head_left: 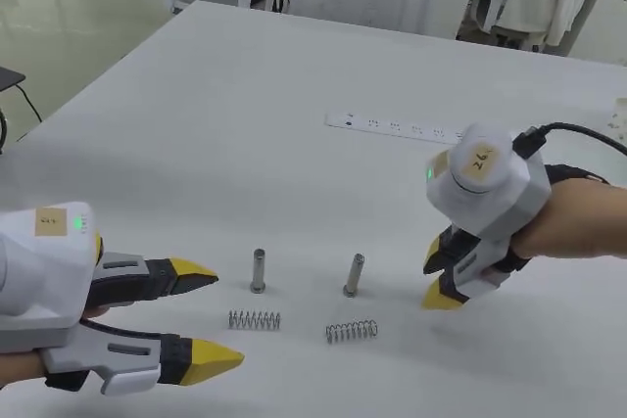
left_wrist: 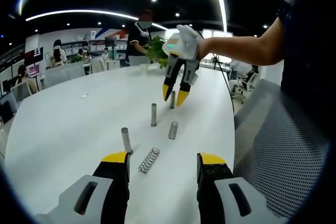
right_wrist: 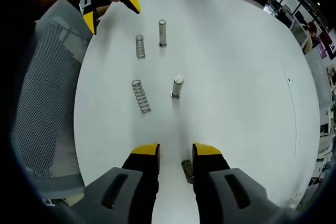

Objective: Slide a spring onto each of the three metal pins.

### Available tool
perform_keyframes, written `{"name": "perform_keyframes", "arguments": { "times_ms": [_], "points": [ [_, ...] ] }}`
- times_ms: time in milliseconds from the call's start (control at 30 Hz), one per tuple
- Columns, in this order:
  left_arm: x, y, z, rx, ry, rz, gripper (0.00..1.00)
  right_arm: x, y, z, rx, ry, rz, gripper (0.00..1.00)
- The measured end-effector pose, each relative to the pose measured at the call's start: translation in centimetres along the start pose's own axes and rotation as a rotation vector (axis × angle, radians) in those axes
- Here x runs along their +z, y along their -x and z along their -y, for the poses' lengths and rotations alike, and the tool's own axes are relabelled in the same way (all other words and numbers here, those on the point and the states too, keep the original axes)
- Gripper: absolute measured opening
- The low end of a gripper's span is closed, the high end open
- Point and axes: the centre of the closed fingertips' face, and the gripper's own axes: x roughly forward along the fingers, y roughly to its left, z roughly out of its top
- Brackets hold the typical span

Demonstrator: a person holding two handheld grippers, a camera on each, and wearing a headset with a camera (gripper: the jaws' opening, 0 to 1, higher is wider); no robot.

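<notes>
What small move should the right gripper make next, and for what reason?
Probably shut the right gripper on the small spring. Its jaws stand open, and that spring lies on the table between them. The near pin and the far pin both stand upright and bare, so a spring must be picked up first.

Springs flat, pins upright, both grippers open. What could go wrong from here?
1. The left pin stands upright beside the left spring; the open left gripper could topple it reaching in.
2. The third spring lies off-centre between the fingers of the open right gripper; closing may flick it away, not grip it.
</notes>
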Motion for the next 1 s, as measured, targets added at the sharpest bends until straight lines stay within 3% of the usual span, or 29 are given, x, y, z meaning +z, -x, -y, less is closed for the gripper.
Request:
{"name": "perform_keyframes", "arguments": {
  "times_ms": [633, 1000],
  "points": [
    [0.1, -0.1, 0.4, -0.007, -0.003, 0.003, 0.44, 3.2, -1.3, -3.4, 0.070, 0.108, 0.005, 0.20],
    [0.1, -0.2, 0.6, -0.017, -0.008, 0.002, 0.44, 4.1, -2.8, -4.4, 0.092, 0.144, 0.003, 0.16]
  ]
}}
